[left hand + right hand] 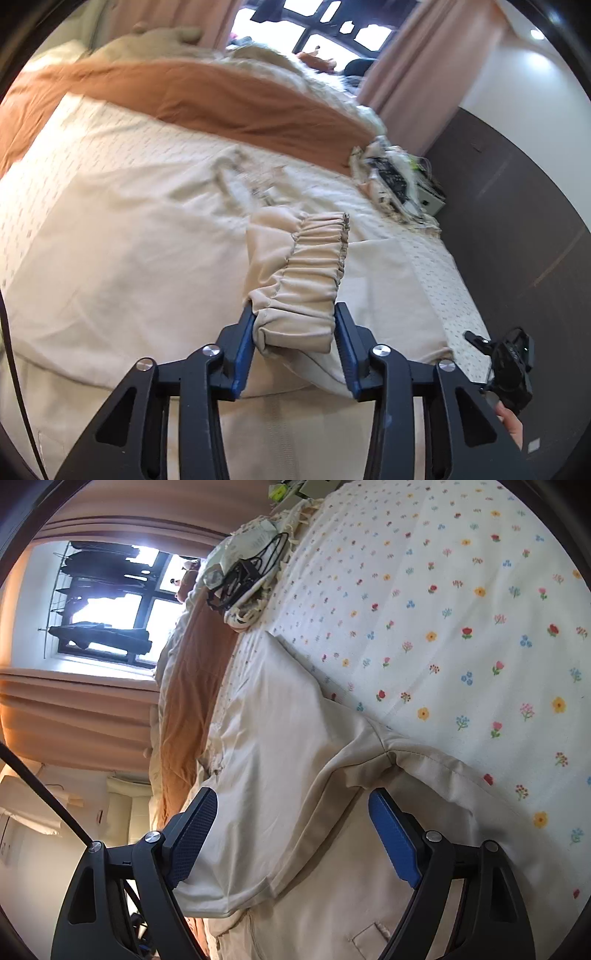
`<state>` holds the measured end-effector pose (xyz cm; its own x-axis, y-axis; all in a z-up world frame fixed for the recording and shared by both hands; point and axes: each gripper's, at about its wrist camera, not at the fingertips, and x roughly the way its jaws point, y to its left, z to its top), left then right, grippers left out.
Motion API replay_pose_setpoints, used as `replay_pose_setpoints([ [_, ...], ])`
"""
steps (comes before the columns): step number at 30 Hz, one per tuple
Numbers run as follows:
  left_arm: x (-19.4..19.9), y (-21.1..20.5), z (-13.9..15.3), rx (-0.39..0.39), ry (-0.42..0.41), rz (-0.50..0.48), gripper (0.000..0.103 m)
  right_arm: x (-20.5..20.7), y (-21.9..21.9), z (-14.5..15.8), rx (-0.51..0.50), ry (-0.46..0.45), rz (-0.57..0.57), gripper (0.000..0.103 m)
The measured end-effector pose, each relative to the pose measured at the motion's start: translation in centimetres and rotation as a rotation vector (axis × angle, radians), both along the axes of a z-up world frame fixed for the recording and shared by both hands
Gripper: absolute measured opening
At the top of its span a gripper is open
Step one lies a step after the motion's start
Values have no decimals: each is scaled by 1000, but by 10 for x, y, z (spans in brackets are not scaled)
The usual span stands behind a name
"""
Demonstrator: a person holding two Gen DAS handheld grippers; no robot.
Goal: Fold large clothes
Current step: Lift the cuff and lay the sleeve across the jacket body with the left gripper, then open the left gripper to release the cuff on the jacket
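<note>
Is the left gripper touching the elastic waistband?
Touching. The left wrist view shows the left gripper with both blue pads pressed against the bunched elastic waistband.

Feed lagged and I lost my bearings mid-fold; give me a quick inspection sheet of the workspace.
Surface: bed with floral-print white sheet.
Job's things: large beige garment spread on the bed; its gathered elastic cuff lifted.
Clutter: pile of cream cloth with black gadgets near the bed's edge; folded orange blanket.
Grippers: left tool shut on the cuff; right tool open above the garment.
Cables: black cords on the pile.
Surroundings: pink curtains, window.
</note>
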<state>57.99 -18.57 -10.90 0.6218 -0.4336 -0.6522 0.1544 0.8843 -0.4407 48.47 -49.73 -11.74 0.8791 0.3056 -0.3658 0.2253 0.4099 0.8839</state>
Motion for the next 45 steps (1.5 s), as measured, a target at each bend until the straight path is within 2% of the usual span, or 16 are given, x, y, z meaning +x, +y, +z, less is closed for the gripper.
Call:
replay_pose_setpoints([
  [1, 1, 11, -11, -8, 21, 41, 51, 0, 1, -2, 4, 5, -2, 83],
  [3, 1, 32, -28, -49, 36, 110, 87, 2, 0, -4, 4, 19, -9, 83],
  [4, 3, 42, -33, -70, 65, 132, 94, 3, 0, -4, 1, 22, -10, 83],
  [5, 4, 51, -34, -88, 87, 145, 95, 2, 0, -3, -3, 22, -10, 83],
  [7, -2, 69, -32, -109, 53, 182, 95, 1, 2, 1, -15, 20, -13, 83],
  [9, -7, 77, -33, -87, 49, 206, 95, -2, 3, 2, -24, 21, -21, 83],
  [14, -2, 79, -54, -80, 128, 149, 95, -12, 6, -2, -17, 6, -54, 83],
  [15, 1, 76, -59, -66, 138, 132, 95, -14, 7, -2, -20, 6, -58, 79],
  [16, 2, 71, -63, -47, 148, 118, 94, -15, 7, -3, -24, 10, -60, 75],
  [17, 3, 67, -67, -26, 159, 110, 86, -16, 7, -4, -23, 12, -63, 73],
  [18, 4, 63, -72, 0, 177, 103, 74, -16, 6, -6, -18, 14, -65, 69],
  [21, 3, 54, -83, 67, 230, 98, 48, -20, 1, -13, 6, 14, -64, 63],
  [24, 5, 48, -88, 101, 233, 73, 38, -22, -3, -15, 19, 9, -69, 59],
  [31, 25, 43, -94, 174, 197, 99, 35, -17, -7, -16, 24, 16, -93, 46],
  [43, 14, 57, -89, 215, 189, 158, 35, -14, 1, -6, -32, 63, -100, 46],
  [45, 10, 64, -85, 194, 186, 173, 35, -15, 4, -1, -56, 80, -95, 47],
])
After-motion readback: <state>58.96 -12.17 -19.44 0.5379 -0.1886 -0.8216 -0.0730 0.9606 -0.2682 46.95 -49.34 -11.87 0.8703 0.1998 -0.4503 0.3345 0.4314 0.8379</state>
